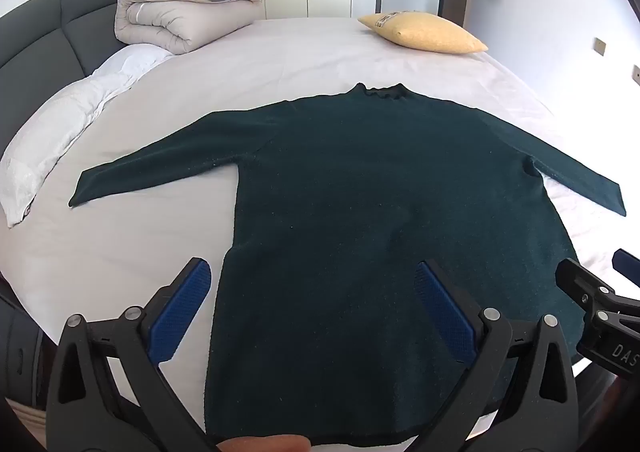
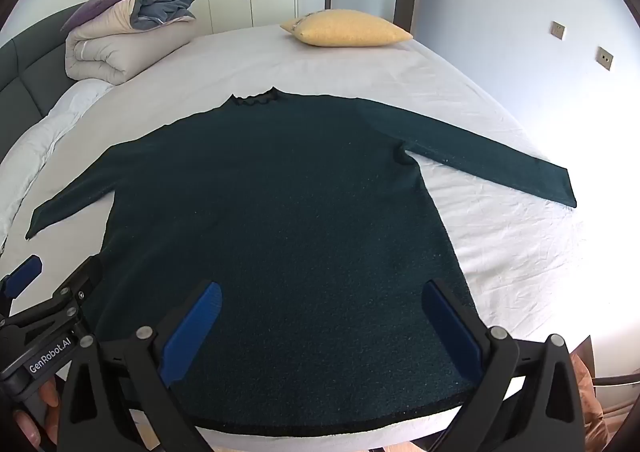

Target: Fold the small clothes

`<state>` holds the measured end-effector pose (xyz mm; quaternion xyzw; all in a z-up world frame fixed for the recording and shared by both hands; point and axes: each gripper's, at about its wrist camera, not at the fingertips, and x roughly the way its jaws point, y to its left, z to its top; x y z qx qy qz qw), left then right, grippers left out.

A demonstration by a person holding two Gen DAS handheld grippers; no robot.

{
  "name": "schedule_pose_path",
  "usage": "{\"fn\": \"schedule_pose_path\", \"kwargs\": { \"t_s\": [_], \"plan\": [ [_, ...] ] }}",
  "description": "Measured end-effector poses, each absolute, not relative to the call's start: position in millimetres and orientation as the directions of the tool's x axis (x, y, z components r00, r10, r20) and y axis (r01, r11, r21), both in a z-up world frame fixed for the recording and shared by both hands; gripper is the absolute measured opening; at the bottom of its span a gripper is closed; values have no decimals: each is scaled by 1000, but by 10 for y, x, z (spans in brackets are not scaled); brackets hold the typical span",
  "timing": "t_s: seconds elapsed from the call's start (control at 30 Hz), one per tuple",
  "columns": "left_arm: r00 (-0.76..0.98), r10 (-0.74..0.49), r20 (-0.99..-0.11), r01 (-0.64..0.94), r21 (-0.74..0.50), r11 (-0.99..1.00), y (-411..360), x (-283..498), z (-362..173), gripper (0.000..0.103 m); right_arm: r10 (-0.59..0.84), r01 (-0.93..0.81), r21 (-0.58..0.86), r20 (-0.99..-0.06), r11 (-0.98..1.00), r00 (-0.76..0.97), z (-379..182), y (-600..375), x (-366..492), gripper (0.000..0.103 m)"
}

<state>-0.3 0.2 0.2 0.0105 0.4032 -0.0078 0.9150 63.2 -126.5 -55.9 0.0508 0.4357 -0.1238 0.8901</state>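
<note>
Dark green long-sleeved knit sweater [image 1: 360, 192] lies flat on the pale-sheeted bed [image 1: 280, 52], long axis running 6 to 12 o'clock: hem nearest the tongs, collar [image 2: 256, 98] far, sleeves spread toward 9 and 3. Left tongs [image 1: 312, 312] hover spread apart straddling the hem's left edge; right tongs [image 2: 320, 328] hover spread apart over the hem's right part, holding nothing. Judgement: each sleeve lies nearer its same-side tongs, so a sleeve fold inward seems due first.
</note>
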Motion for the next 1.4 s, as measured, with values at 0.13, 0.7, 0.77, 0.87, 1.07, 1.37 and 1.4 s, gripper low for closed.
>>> {"fn": "schedule_pose_path", "kwargs": {
  "t_s": [0.13,0.7,0.77,0.87,1.07,1.37,1.4],
  "plan": [
    [681,-3,-732,24,18,1000,-1,-28,25,103,-175,264,-17,-788,964,590,-560,-1264,629,103],
    [669,-6,-744,23,12,1000,10,-2,-27,103,-175,266,-17,-792,964,585,-576,-1266,625,103],
    [668,-7,-744,23,12,1000,11,-2,-27,103,-175,265,-17,-792,964,585,-580,-1263,628,103],
    [668,-6,-744,23,12,1000,10,-2,-27,103,-174,266,-15,-792,964,585,-582,-1265,625,103],
    [667,-7,-745,24,12,1000,10,-1,-26,103,-175,264,-18,-792,964,585,-617,-1264,609,103],
    [666,-9,-746,24,10,1000,-33,3,-56,103,-175,265,-18,-792,964,584,-600,-1255,619,103],
    [666,-8,-746,24,11,1000,-32,4,-55,103,-175,264,-18,-793,964,584,-601,-1255,619,103]
  ]
}}
